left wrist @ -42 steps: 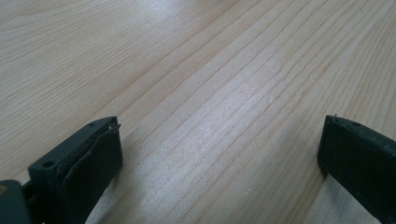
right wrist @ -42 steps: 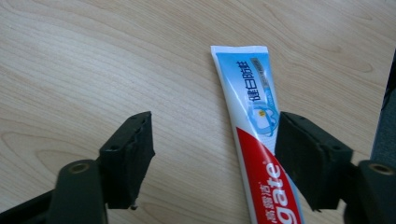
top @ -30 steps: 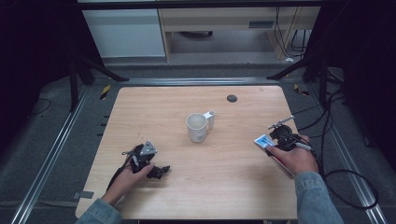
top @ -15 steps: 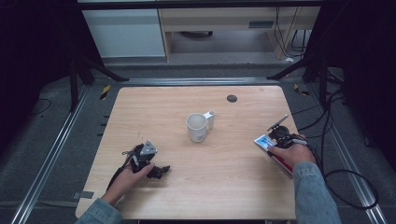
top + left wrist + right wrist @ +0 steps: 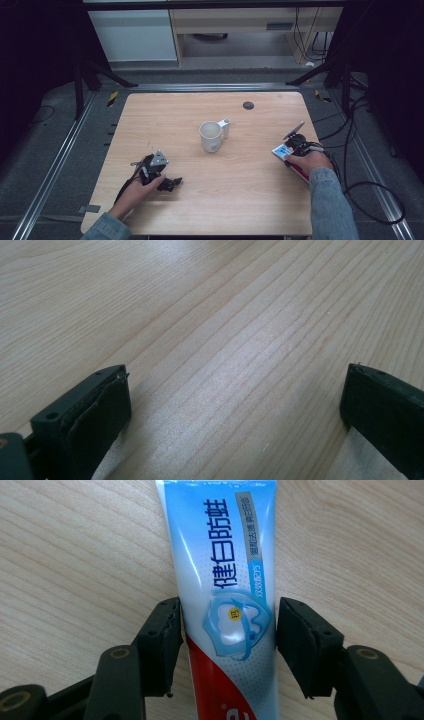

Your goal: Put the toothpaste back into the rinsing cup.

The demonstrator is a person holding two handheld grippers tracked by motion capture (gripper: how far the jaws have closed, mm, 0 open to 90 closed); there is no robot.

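R gripper is down over the tube, a toothpaste tube, blue-white w/ a red band nearer the camera. In the right gripper view the jaws stand one on each side of it. Left jaw pad is right against the tube's edge; right pad is at the other edge, a sliver of gap possible, can't tell for sure. So: jaws closed in around the tube, at or v. near contact. Tube lies flat on the table, long axis running away from the camera, print facing up.

High view: tube sits near the table's right edge, w/ R gripper on top of it and the right hand behind. Red end of the tube pokes out below the hand, toward the person.

L gripper is at front-left of the table, held low in the left hand, well apart from the tube. In the left gripper view its jaws are spread wide, bare wood betw. them, gripping nothing.

Mug, white, stands upright mid-table, betw. the two grippers but further back. A small white item stands just beside it on its right, touching or nearly; can't tell what it is. A dark round spot lies near the far edge.
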